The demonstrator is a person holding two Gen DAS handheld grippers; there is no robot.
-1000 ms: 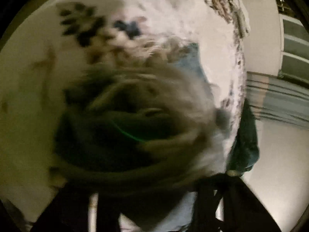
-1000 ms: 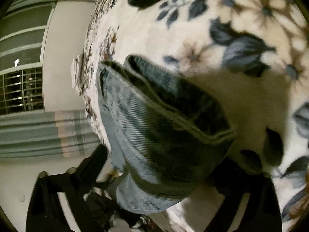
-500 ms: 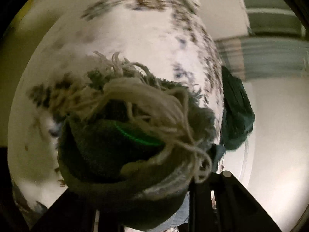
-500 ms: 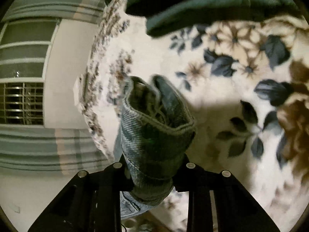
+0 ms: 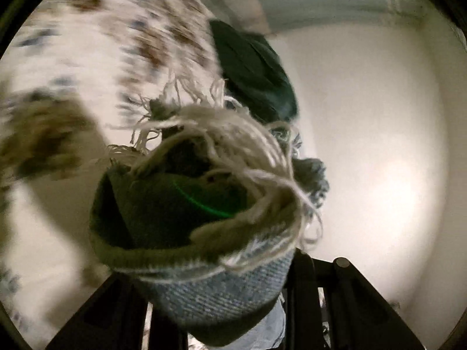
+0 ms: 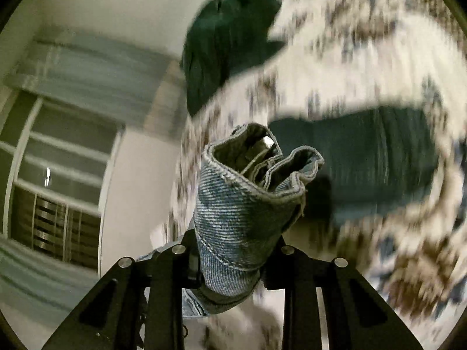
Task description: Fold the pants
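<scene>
I hold a pair of blue denim pants. In the left wrist view my left gripper [image 5: 221, 306] is shut on a bunched, frayed end of the pants [image 5: 210, 291], with pale loose threads [image 5: 242, 151] hanging in front of the lens. In the right wrist view my right gripper [image 6: 233, 268] is shut on a rolled hemmed end of the pants [image 6: 242, 210], which stands up between the fingers. Both ends are lifted above the floral bedspread [image 5: 96, 38], which also shows in the right wrist view [image 6: 364, 67]. The rest of the pants is hidden.
A dark green garment [image 5: 254, 67] lies at the bed's edge; it also shows in the right wrist view [image 6: 224, 40]. Another dark cloth [image 6: 364, 157] lies on the bedspread. A window with curtains [image 6: 58, 151] and a white wall [image 5: 373, 145] lie beyond.
Both grippers have lifted and swung with the pants ends still held. The bedspread has slid left in the left view and right in the right view, and the wall and window now fill more.
</scene>
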